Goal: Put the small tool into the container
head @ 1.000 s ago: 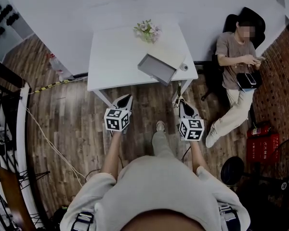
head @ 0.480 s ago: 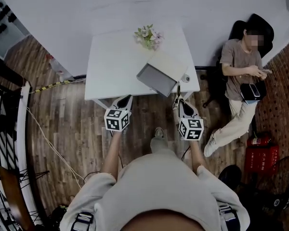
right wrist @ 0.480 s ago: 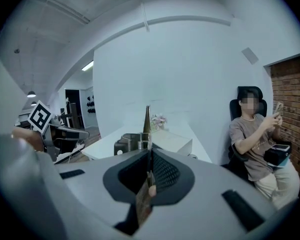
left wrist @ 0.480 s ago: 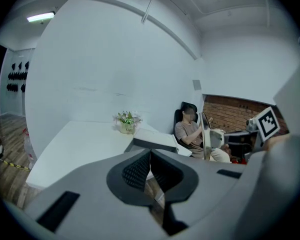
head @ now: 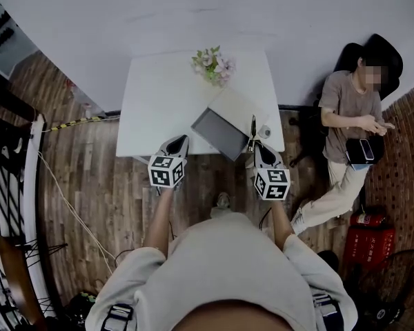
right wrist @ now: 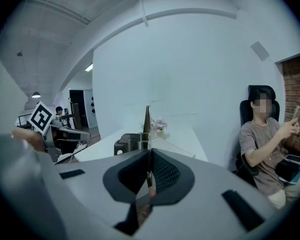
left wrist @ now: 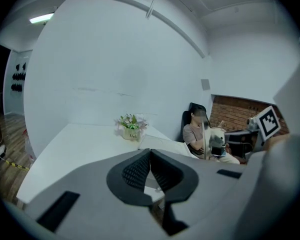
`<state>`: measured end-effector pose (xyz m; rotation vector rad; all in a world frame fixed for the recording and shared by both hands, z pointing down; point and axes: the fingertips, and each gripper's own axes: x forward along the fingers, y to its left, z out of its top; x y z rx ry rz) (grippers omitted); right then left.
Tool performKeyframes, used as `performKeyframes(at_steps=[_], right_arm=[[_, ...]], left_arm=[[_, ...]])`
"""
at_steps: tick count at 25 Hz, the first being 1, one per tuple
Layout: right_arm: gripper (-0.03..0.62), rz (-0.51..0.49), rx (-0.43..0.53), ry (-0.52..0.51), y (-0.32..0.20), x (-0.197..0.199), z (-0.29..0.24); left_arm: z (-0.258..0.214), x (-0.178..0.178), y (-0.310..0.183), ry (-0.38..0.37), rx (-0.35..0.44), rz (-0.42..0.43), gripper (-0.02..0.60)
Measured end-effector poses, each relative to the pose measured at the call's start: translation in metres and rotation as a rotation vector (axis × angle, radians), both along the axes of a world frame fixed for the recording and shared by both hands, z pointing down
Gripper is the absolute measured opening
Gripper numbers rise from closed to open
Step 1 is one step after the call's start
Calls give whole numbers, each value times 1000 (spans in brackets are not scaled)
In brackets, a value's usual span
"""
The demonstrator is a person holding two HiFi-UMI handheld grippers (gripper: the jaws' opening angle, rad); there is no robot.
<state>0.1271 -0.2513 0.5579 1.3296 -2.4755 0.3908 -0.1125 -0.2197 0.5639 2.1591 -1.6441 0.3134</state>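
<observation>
Between the jaws of my right gripper (right wrist: 150, 152): small tool (right wrist: 146, 119), thin and pointed, clamped low on its shaft, tip standing up past the pads; jaws pressed tight on it.
Location of tool, head view: small tool (head: 252, 125) over the front right part of the white table (head: 152, 109), just beside the right end of the grey container (head: 219, 134), not inside it; whether it touches the container I cannot tell.
Container: grey, box-like, set at an angle near the table's front edge, pale flat panel lying just behind it; seen past the tool in the right gripper view as a grey box (right wrist: 125, 144).
My left gripper (left wrist: 150, 150): jaws brought together, nothing between them; held at the table's front edge, left of the container (head: 179, 142).
Right gripper, head view (head: 255, 147): at the front right corner of the table.
Further items on the table: flower pot (head: 212, 63) near the back edge; small pale round item (head: 265, 131) just right of the tool, kind not clear.
Surroundings: wooden floor (head: 90, 178); seated person (head: 345, 109) in a dark chair, well to the right of the table.
</observation>
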Motion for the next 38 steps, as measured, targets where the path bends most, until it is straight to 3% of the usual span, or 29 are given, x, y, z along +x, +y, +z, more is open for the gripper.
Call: performKeyframes(at_steps=[16, 27, 38], right_arm=[[0, -53, -20, -27, -97, 4, 6], [2, -57, -51, -42, -113, 5, 18], [0, -49, -56, -40, -112, -8, 22]], left_arm=[[8, 9, -81, -28, -36, -50, 9], [16, 13, -99, -44, -65, -46, 9], [16, -4, -103, -46, -62, -43, 9]])
